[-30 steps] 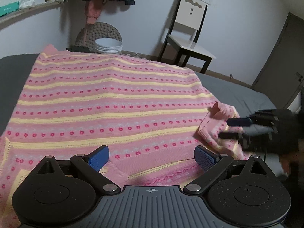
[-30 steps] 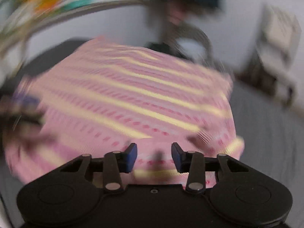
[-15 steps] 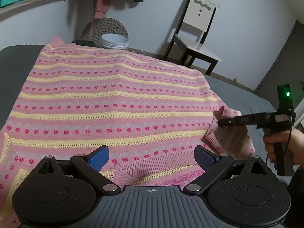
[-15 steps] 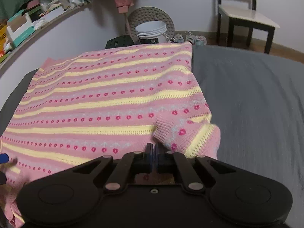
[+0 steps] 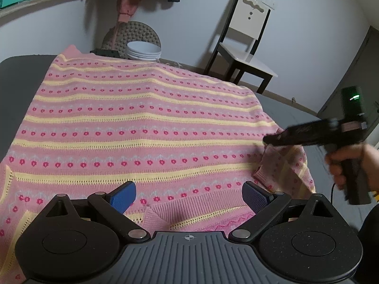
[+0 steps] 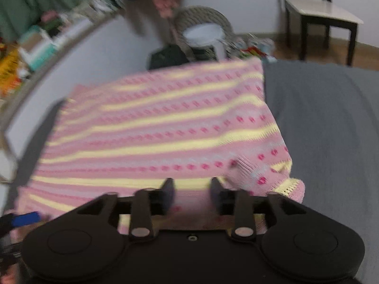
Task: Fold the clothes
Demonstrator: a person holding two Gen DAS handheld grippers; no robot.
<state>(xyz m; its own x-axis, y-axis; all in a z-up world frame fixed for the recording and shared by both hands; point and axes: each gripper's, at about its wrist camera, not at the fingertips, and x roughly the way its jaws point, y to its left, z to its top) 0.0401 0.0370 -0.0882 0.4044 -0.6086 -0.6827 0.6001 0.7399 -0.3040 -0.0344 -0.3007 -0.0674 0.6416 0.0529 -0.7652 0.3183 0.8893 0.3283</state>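
The pink striped sweater (image 5: 146, 127) is laid flat across the grey bed (image 6: 331, 130), its body smoothed out so that the sides can be turned inward. At its near right side, a sleeve (image 5: 284, 168) is bunched into a loose heap, lying partly on the body and partly over the edge.

The left claw (image 5: 189, 195) is held low over the near ribbed hem (image 5: 201, 203) with its blue pads spread wide and nothing between them; it appears to be placed there ready to take the hem.

The right claw (image 6: 191, 189) is seen parted a moderate way, empty, just beside the bunched sleeve. That view is blurred, so contact with the fabric cannot be told. The sleeve is judged to be the next thing to be straightened or folded across.
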